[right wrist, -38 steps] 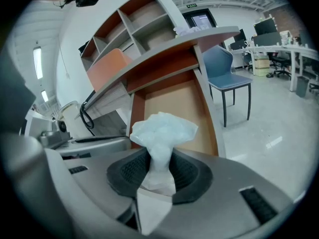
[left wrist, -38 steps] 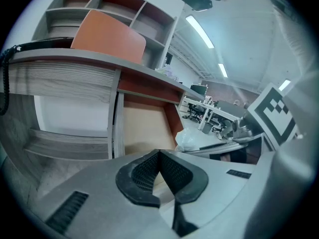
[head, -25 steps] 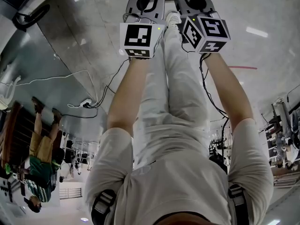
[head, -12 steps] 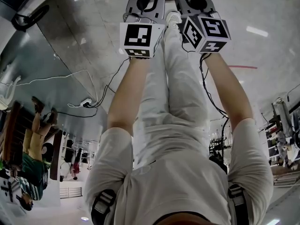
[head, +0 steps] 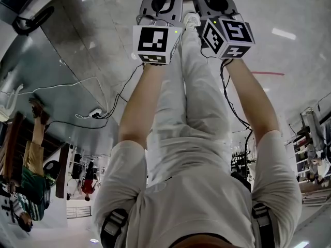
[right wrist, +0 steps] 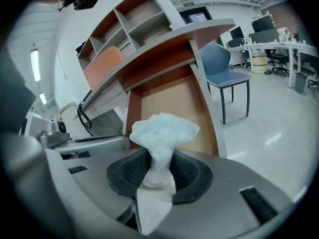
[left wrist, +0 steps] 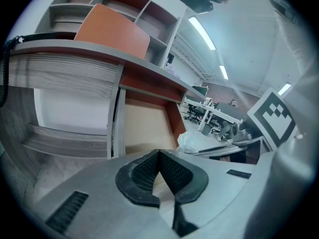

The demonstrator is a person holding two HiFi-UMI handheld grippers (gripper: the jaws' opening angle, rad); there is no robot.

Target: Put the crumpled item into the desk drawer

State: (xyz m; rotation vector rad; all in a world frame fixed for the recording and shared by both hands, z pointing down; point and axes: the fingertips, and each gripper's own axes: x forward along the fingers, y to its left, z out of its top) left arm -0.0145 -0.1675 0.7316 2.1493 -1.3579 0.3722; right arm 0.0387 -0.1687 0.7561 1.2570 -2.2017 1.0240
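A white crumpled paper wad [right wrist: 162,131] is pinched between the black pads of my right gripper [right wrist: 160,166], which is shut on it. Just beyond it the desk drawer [right wrist: 172,106] stands pulled out, its pale wooden bottom bare. My left gripper [left wrist: 159,156] hovers beside the right one, its ribbed fingertips touching with nothing between them. From there the same drawer [left wrist: 144,128] shows ahead and the wad [left wrist: 192,142] pokes out at the right. In the head view both marker cubes, left [head: 155,43] and right [head: 228,35], sit side by side at the top.
The drawer hangs under a grey desk top [right wrist: 149,59] with a shelf unit [right wrist: 124,19] above it. An orange chair [right wrist: 102,66] stands at the desk and a blue chair [right wrist: 224,68] to the drawer's right. Cables [head: 93,115] trail across the floor.
Both grippers have held still. A person in the background at the left of the head view has walked further toward the edge.
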